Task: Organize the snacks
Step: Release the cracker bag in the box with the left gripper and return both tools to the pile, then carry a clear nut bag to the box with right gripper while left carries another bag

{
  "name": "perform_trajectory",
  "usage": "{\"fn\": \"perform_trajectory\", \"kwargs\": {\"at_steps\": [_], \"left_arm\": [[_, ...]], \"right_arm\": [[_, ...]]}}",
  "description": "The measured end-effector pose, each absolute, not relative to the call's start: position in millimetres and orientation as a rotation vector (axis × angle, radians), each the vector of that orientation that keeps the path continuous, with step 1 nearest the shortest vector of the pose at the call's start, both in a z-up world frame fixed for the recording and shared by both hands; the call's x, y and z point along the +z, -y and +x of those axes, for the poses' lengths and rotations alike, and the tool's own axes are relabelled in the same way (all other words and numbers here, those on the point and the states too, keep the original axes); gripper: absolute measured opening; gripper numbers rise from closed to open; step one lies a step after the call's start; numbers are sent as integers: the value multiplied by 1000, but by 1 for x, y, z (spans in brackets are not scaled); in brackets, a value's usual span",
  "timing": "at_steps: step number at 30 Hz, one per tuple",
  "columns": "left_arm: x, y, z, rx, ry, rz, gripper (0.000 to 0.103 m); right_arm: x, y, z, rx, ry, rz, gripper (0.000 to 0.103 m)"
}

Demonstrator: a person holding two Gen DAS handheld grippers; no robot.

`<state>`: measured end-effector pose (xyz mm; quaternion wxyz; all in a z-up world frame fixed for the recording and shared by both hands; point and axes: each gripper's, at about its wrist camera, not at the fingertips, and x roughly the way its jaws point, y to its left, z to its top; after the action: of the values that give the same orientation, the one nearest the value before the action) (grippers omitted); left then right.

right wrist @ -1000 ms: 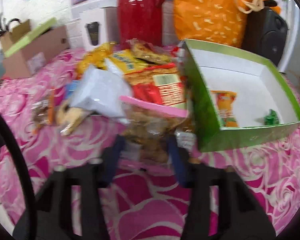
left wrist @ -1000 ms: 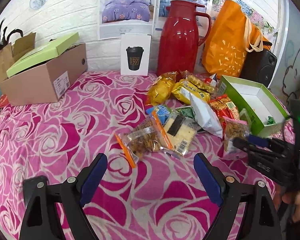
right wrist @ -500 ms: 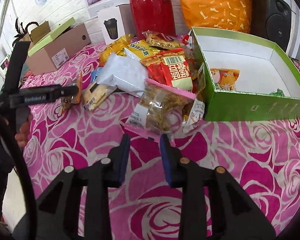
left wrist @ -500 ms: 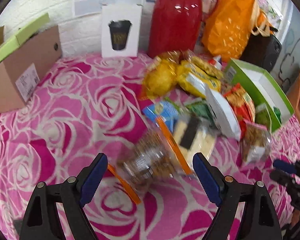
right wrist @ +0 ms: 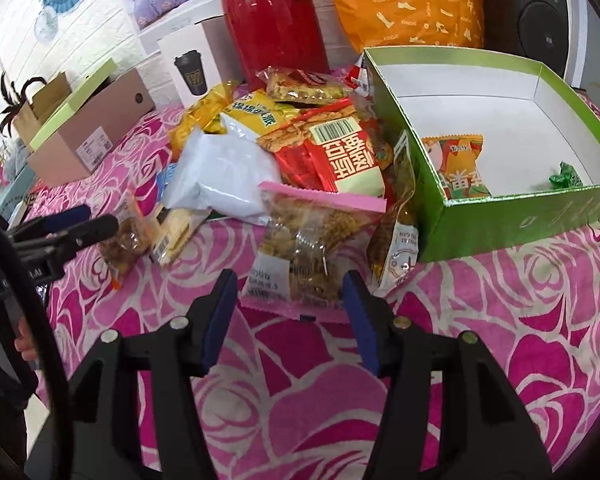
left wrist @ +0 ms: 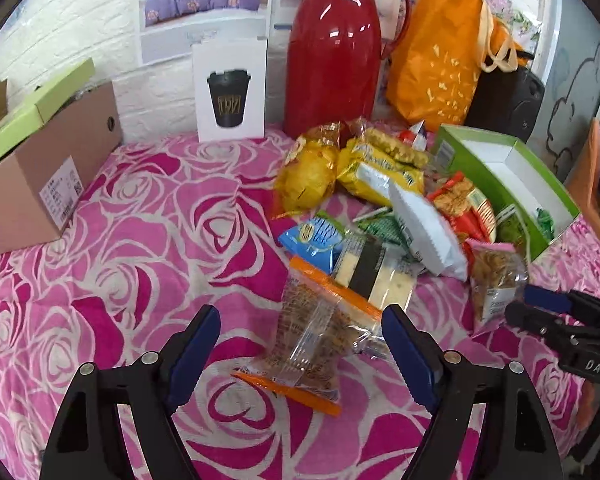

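Your left gripper (left wrist: 300, 354) fills the bottom of its view, jaws spread wide and closing slightly around a clear orange-edged snack packet (left wrist: 316, 344); the pads do not touch it. Half a second ago that packet was blurred and sat higher between the pads; now it is sharp and lies lower in the frame.

Your right gripper (right wrist: 288, 312) sits low in its own view, jaws opening, with a clear pink-edged snack packet (right wrist: 304, 248) lying on the tabletop (right wrist: 520, 320) between the pads, untouched. Half a second ago these jaws stood nearly together below the packet. Its lower edge is partly hidden by the pads, and its white label is too small to read.

Behind it the snack pile (right wrist: 300, 140) overlaps heavily, so several wrappers show only in part. At upper right the green box (right wrist: 520, 216) holds an orange sachet (right wrist: 458, 164) and a small green candy (right wrist: 566, 176). At the top a red jug (right wrist: 272, 20) and an orange bag (right wrist: 408, 0) are cut off by the frame edge.
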<state>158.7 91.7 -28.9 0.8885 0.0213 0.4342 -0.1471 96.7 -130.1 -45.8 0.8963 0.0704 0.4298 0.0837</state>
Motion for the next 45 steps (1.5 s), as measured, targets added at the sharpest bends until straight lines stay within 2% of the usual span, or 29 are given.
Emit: {"fn": "perform_trajectory", "kwargs": {"at_steps": [5, 6, 7, 8, 9, 16, 25, 29, 31, 36, 38, 40, 41, 45], "left_arm": [[-51, -85, 157, -254, -949, 50, 85], [-56, -85, 157, -246, -965, 47, 84], [-59, -84, 156, -242, -971, 42, 78], [-61, -83, 155, -238, -977, 42, 66], [-64, -82, 154, -229, -993, 48, 62], [-64, -81, 144, -217, -976, 49, 62], [-58, -91, 145, -232, -962, -21, 64], [-51, -90, 146, -208, -933, -14, 67], [-55, -89, 152, -197, -958, -17, 72], [-61, -91, 157, -197, -984, -53, 72], [-60, -91, 155, -209, -978, -63, 69], [-54, -90, 149, -223, -959, -58, 62], [-50, -88, 145, -224, -943, -46, 43], [-25, -84, 130, -249, -877, -39, 43]], "right_arm": [[-57, 124, 107, 149, -902, 105, 57], [-59, 122, 107, 151, -897, 93, 54], [-59, 119, 106, 150, -892, 70, 51], [-59, 116, 105, 154, -886, 45, 47], [-58, 114, 104, 160, -882, 26, 45], [-42, 110, 79, 298, -910, 79, 39], [-47, 104, 77, 289, -922, 52, 44], [-53, 106, 78, 281, -939, 68, 52], [-57, 106, 80, 281, -945, 78, 52], [-65, 107, 84, 280, -946, 109, 53], [-66, 108, 84, 283, -940, 117, 53], [-64, 109, 84, 295, -932, 120, 47], [-63, 108, 82, 298, -926, 106, 45], [-48, 112, 70, 323, -877, 106, 43]]}}
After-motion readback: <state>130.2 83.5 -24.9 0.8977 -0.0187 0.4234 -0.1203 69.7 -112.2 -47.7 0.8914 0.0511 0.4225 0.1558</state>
